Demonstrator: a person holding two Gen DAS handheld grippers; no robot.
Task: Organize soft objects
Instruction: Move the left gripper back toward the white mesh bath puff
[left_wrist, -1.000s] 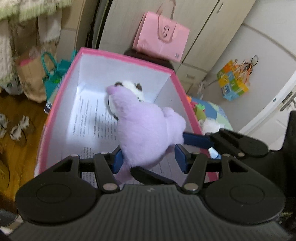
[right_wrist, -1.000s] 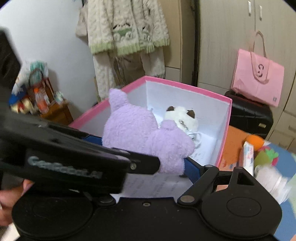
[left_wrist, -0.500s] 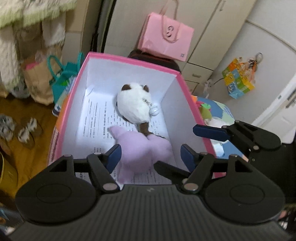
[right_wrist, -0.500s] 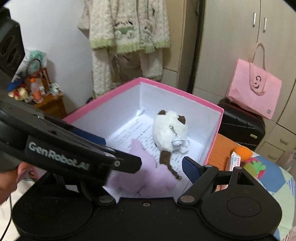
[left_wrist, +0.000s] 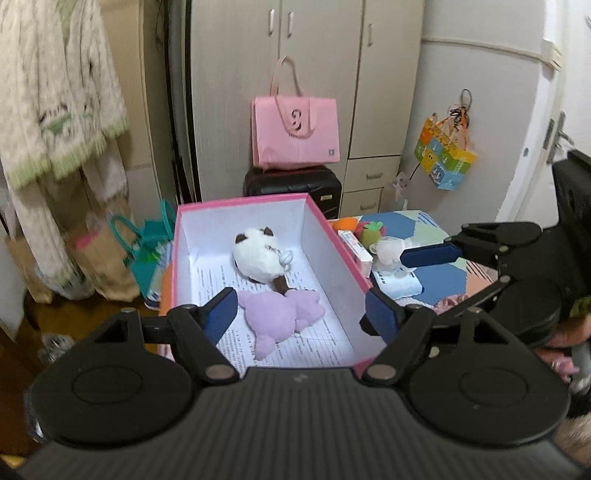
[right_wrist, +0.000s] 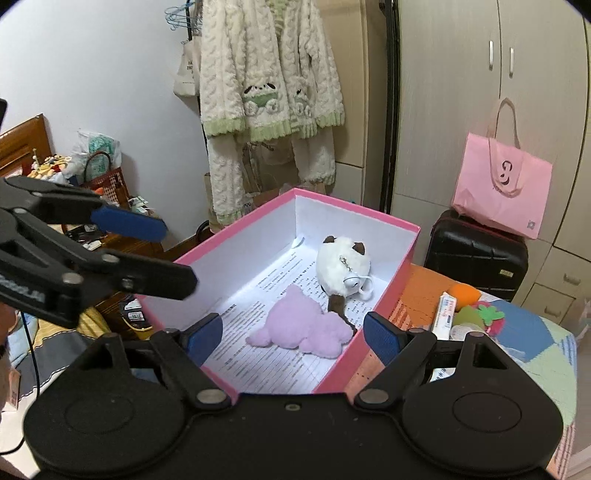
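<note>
A fluffy lilac plush (left_wrist: 282, 318) and a white pile plush (left_wrist: 258, 258) with brown patches are seen on printed paper lining a matt pink cardboard box (left_wrist: 334, 243). A small shiny metal bell (right_wrist: 351, 282) is carried by the white one. Matt black plastic with smooth blue pads is shown by the left tool (left_wrist: 301, 313) and right tool (right_wrist: 293, 336). Behind, a chunky knitted cloth robe (right_wrist: 266, 92), a matt pink fabric bag (right_wrist: 502, 188) and a glossy black hard-shell suitcase (right_wrist: 476, 254) are visible.
</note>
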